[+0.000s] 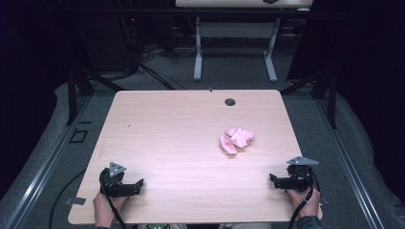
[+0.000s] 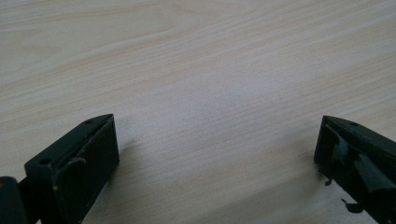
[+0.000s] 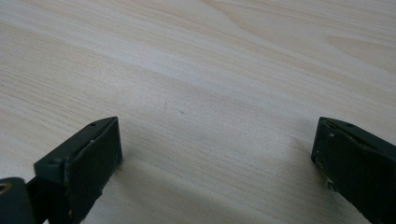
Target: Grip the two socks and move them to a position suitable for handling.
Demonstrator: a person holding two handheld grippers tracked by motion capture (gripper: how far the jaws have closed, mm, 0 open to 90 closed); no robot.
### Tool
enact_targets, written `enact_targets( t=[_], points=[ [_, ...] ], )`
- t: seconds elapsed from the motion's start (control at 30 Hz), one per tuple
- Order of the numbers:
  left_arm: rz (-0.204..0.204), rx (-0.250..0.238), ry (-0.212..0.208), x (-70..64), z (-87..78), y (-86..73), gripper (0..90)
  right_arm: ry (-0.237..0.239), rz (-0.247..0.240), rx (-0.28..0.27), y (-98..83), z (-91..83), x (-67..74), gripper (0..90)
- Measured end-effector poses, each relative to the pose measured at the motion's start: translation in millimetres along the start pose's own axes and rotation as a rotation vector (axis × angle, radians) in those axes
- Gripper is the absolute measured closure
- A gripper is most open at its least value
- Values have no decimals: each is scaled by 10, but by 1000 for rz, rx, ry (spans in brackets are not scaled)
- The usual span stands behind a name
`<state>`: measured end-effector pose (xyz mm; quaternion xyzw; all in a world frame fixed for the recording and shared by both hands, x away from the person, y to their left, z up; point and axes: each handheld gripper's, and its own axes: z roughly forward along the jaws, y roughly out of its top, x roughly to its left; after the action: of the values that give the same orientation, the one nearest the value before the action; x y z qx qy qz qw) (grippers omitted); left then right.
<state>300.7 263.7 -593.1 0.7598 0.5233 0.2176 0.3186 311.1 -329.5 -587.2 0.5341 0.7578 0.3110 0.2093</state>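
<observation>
A crumpled pink cloth (image 1: 236, 140) lies on the light wooden table (image 1: 181, 129), right of the middle. My left gripper (image 1: 138, 186) rests at the near left of the table, held by a hand, pointing right. In its own view the left gripper (image 2: 217, 135) stands open over bare wood. My right gripper (image 1: 273, 180) rests at the near right, pointing left, below and to the right of the cloth. The right gripper (image 3: 217, 135) has its jaws wide apart with nothing between them. Both grippers are well apart from the cloth.
A round cable hole (image 1: 230, 102) sits near the table's far edge. Beyond the table stand the white legs of another desk (image 1: 198, 52) and black cables on the floor (image 1: 143, 67). Dark frame posts (image 1: 72, 90) flank the table.
</observation>
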Motion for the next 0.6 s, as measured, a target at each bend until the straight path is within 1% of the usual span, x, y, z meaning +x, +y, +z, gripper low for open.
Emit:
enact_targets(
  t=[0.07, 0.13, 0.17, 0.2, 0.23, 0.27, 0.3, 0.33, 0.37, 0.4, 0.43, 0.47, 0.5, 0.53, 0.57, 0.6],
  points=[
    [0, 3, 0, 1, 1, 3, 0, 7, 10, 18, 23, -10, -8, 19],
    [-1, 3, 0, 1, 2, 4, 0, 16, 13, 21, 39, -22, -14, 19],
    [-2, 0, 1, 0, 4, 3, 0, 30, 24, 15, 84, -47, -2, 20],
    [-1, 2, 0, 0, 3, 3, 0, 39, 19, -4, 162, -103, 40, 23],
    [-1, 2, 0, 0, 3, 3, 0, 39, 19, -4, 162, -103, 40, 23],
    [-2, 0, 1, -1, 4, 3, 0, 66, 5, -18, 286, -151, 107, 26],
    [-2, 0, 1, -1, 5, 4, 0, 66, 5, -18, 286, -151, 107, 26],
    [-3, 1, 1, -1, 5, 5, 0, 96, -6, -34, 434, -174, 200, 33],
    [-3, 1, 1, -1, 5, 5, 0, 110, -16, -35, 515, -176, 250, 41],
    [-3, 0, 2, -2, 6, 4, 0, 123, -25, -42, 579, -173, 291, 47],
    [-3, 1, 2, -2, 5, 5, 0, 123, -25, -42, 579, -173, 291, 47],
    [-2, 0, 2, -2, 7, 6, 0, 150, -64, -50, 780, -127, 433, 70],
    [-2, 0, 2, -2, 7, 6, 0, 150, -64, -50, 780, -127, 433, 70],
    [-1, 1, 2, -1, 8, 8, 0, 176, -102, -55, 964, -51, 556, 109],
    [-1, 1, 2, -1, 8, 8, 0, 176, -102, -55, 964, -51, 556, 109],
    [-1, 1, 2, -1, 9, 9, 0, 205, -125, -51, 1140, 66, 655, 148]
  ],
)
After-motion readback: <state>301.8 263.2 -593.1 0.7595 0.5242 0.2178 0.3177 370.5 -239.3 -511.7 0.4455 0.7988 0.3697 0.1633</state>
